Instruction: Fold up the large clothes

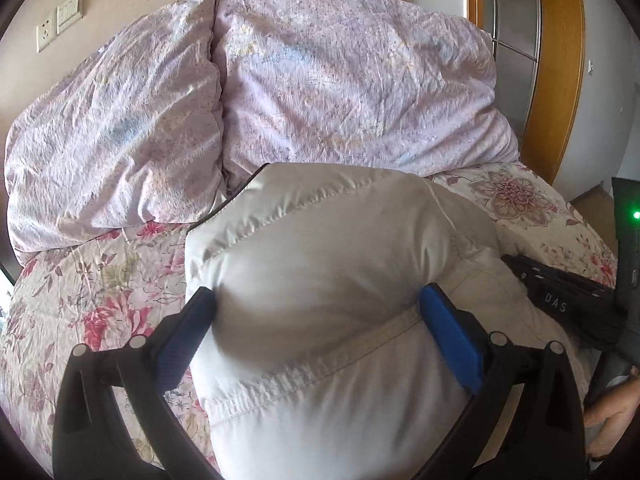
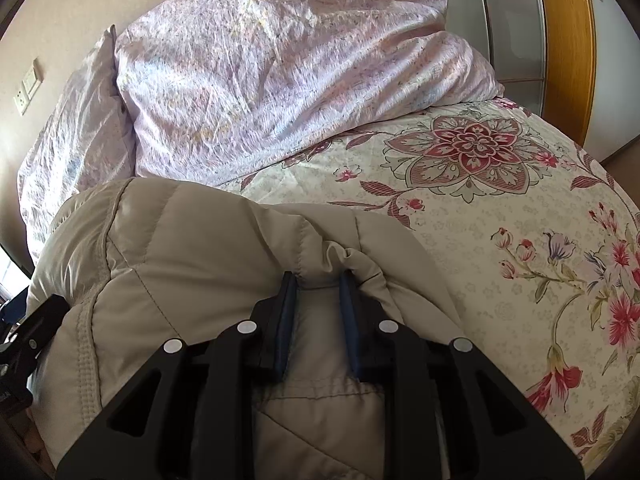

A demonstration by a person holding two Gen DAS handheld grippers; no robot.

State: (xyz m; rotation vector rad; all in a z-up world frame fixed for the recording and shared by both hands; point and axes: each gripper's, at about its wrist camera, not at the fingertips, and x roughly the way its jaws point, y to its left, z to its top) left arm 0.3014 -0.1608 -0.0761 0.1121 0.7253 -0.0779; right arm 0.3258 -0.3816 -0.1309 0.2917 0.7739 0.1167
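Puffy jacket [image 1: 320, 280], pale beige and quilted, lies bundled on the flowered bedspread [image 1: 100, 288] at the near side of the bed, its far edge close to the two lilac pillows. From the left wrist view a thick roll of the jacket bulges up between the blue pads of the left gripper [image 1: 316, 304]; the jaws stand wide, and both pads press into the padding, so this gripper is clamped on the jacket, with a stitched hem band running across the roll just below the pads. From the right wrist view the right gripper [image 2: 318, 280] has its jaws drawn close together, pinching a gathered fold of the jacket's fabric between the dark blue pads, and puckers spread from the pinch point. Beyond the jacket's far edge, the left pillow [image 1: 116, 136] and the right pillow [image 1: 352, 92] lean side by side against the wall, touching each other along a dark seam. To the jacket's right the bedspread shows a large red and pink flower medallion [image 2: 468, 148]. Further from the jacket, a light switch and a wall socket [image 1: 46, 34] sit on the beige wall above the left pillow, and a wooden door frame [image 1: 560, 60] stands past the right pillow.
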